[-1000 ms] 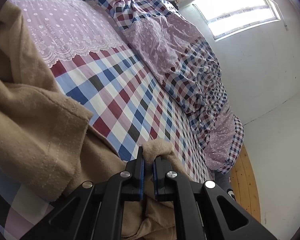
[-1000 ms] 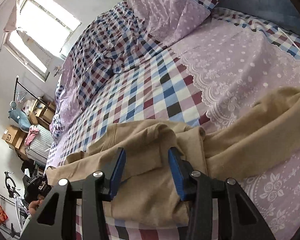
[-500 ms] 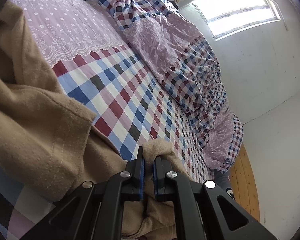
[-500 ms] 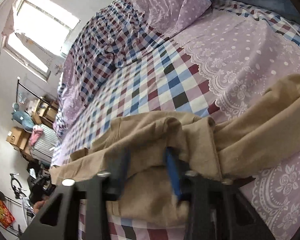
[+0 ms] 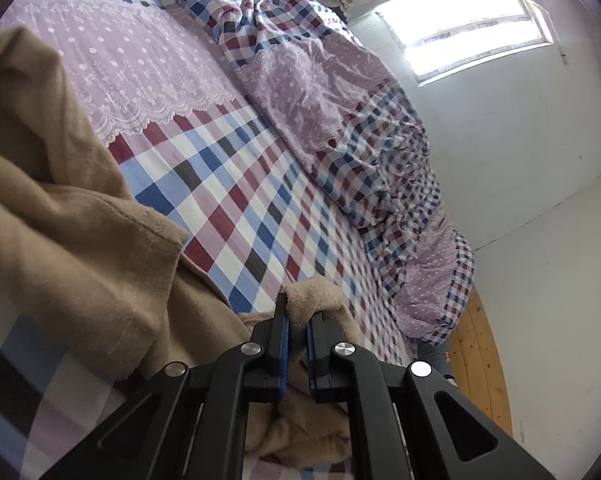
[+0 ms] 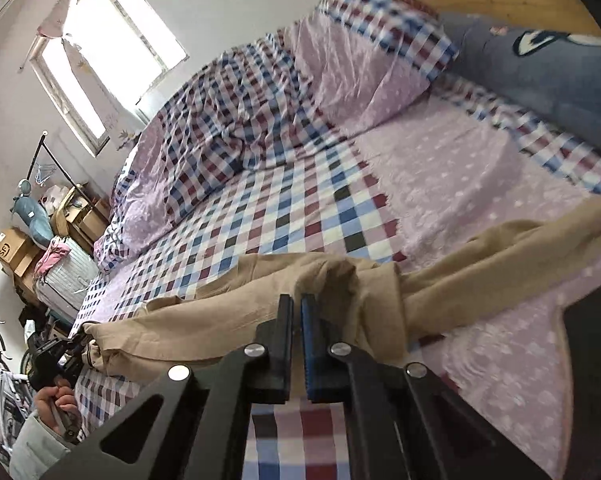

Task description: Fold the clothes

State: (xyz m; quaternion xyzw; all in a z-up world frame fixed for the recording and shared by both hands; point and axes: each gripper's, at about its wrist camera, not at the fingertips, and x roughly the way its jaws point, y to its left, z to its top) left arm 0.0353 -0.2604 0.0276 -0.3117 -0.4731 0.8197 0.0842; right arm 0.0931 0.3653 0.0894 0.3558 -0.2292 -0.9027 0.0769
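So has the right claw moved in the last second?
Yes. The right claw has closed from wide open to nearly shut, apparently pinching the tan garment, and has tilted up: the window now sits lower and further right.

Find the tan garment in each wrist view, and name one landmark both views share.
Left wrist: the tan garment fills the left and lower middle, pinched by the left gripper.
Right wrist: it stretches across the lower middle, behind the right gripper.
Shared landmark: the window.

Checked bed [image 6: 300, 216] carries tan garment [image 6: 228, 312], quilt [image 6: 220, 128].
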